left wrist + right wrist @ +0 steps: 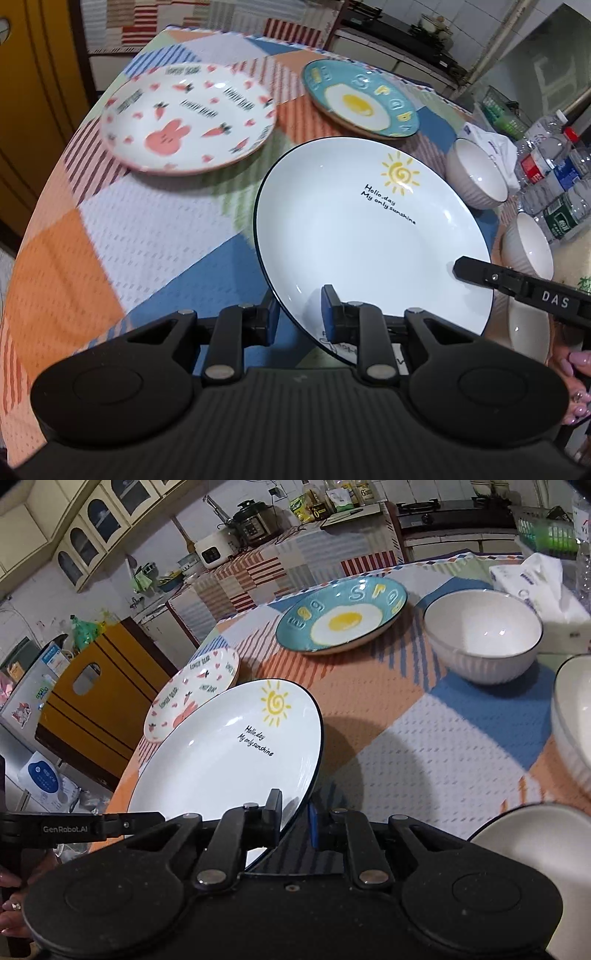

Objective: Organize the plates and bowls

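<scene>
Sun plate (369,236) hangs tilted above the bench (110,229), both grippers' fingers (330,314) (273,812) clamped on its rim for balance.

Water bottles (554,173), tissue pack (543,587), checked tablecloth (110,221)

Black ribbed hand-held gripper (299,314) bodies, blue finger pads (328,314), silver pivot screws (pink-polished nails)

The sun plate (373,240) sits before the egg plate (360,99), bowls (480,177) right.
</scene>
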`<state>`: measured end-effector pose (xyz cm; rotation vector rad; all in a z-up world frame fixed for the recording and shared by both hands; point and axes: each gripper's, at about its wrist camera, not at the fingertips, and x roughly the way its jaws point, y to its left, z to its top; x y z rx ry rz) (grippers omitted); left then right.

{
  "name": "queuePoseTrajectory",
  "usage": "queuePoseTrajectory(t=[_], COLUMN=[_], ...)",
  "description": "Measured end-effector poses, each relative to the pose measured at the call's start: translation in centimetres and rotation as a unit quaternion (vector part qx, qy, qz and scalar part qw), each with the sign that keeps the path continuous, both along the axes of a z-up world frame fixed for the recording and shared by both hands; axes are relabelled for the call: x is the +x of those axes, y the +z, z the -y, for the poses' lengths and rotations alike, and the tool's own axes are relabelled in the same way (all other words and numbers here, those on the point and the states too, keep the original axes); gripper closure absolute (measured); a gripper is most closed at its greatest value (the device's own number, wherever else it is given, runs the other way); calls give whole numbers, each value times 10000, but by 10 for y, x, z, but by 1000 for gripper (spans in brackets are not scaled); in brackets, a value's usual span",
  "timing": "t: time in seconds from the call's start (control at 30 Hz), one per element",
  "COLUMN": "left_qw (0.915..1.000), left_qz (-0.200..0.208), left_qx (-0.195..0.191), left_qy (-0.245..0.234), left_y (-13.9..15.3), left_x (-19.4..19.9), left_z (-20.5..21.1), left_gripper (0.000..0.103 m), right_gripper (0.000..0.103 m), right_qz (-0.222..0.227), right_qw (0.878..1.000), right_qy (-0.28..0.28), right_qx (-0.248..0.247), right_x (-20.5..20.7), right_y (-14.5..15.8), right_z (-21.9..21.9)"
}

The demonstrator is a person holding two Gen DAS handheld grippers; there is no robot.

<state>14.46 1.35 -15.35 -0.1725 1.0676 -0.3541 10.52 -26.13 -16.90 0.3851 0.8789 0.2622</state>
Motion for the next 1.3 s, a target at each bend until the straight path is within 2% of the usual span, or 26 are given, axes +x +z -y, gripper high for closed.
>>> queuePoseTrajectory(t=[0.23, 0.43, 0.67, 0.87, 0.97, 1.07, 1.2, 1.3], left_qw=[9998, 9994, 9994, 9994, 9992, 9972, 9973, 9982], left_qz=[-58, -243, -273, -319, -385, -621, -622, -499], left_qx=[-19, -22, 106, 68, -92, -413, -341, -239], left_qy=[-181, -246, -199, -126, -91, -109, -173, -219], left_y=[0, -13, -25, -35, -37, -43, -50, -49], left_x=[22, 40, 56, 59, 59, 57, 50, 45], left_z=[29, 44, 55, 57, 53, 50, 55, 57], left_gripper=[81, 81, 81, 81, 81, 82, 82, 82], right_gripper=[84, 84, 84, 84, 84, 82, 81, 80], right_qz=[-129, -302, -474, -629, -586, -762, -1184, -1123], right_qw=[9999, 9992, 9979, 9967, 9962, 9925, 9885, 9875], right_qy=[-46, -11, 68, 98, 174, 322, 76, 117], right_qx=[-70, -253, -444, -508, -617, -899, -937, -1098], right_x=[15, 30, 50, 64, 67, 71, 79, 77], right_y=[8, 1, -11, -21, -19, -18, -31, -30], right_z=[27, 39, 42, 44, 42, 40, 45, 41])
